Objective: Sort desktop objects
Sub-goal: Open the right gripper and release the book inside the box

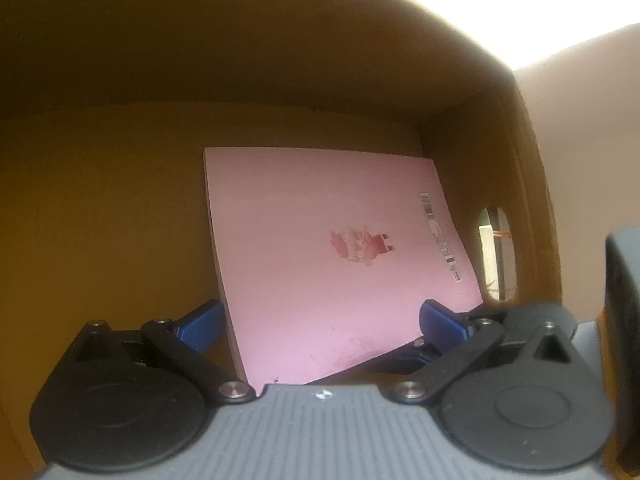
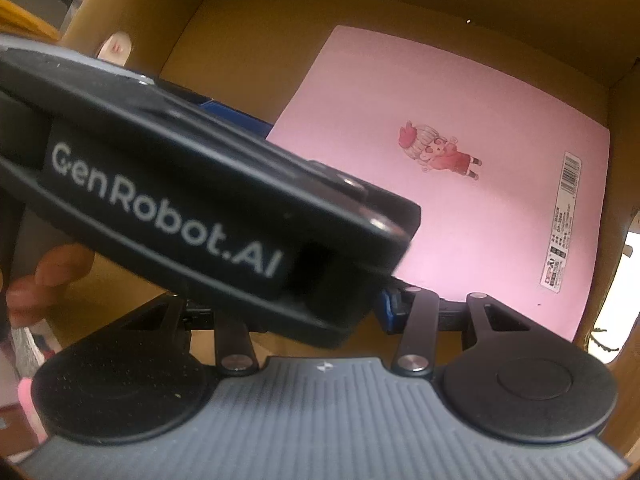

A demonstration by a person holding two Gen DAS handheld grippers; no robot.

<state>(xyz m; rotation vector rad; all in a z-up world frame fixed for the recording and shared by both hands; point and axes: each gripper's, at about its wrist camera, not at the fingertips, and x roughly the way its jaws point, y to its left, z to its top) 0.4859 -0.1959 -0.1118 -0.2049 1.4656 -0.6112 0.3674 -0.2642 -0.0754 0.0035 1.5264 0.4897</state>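
Note:
A pink notebook (image 1: 332,248) with a small cartoon figure and a barcode label lies flat on the floor of a brown cardboard box (image 1: 120,200). My left gripper (image 1: 320,316) hangs just above the notebook's near edge. Its blue fingers (image 1: 200,326) are spread wide and nothing is pressed between them. In the right wrist view the same notebook (image 2: 460,168) fills the box's right half. The left gripper's black body (image 2: 180,200) crosses in front of my right gripper (image 2: 320,312). Only one blue fingertip (image 2: 390,306) of the right gripper shows, so the gap between its fingers is hidden.
The box walls (image 2: 260,8) close in on all sides. An oval handle hole (image 1: 496,252) opens in the right wall. A person's fingers (image 2: 48,280) grip the left tool at the left edge. Bare box floor (image 1: 100,240) lies left of the notebook.

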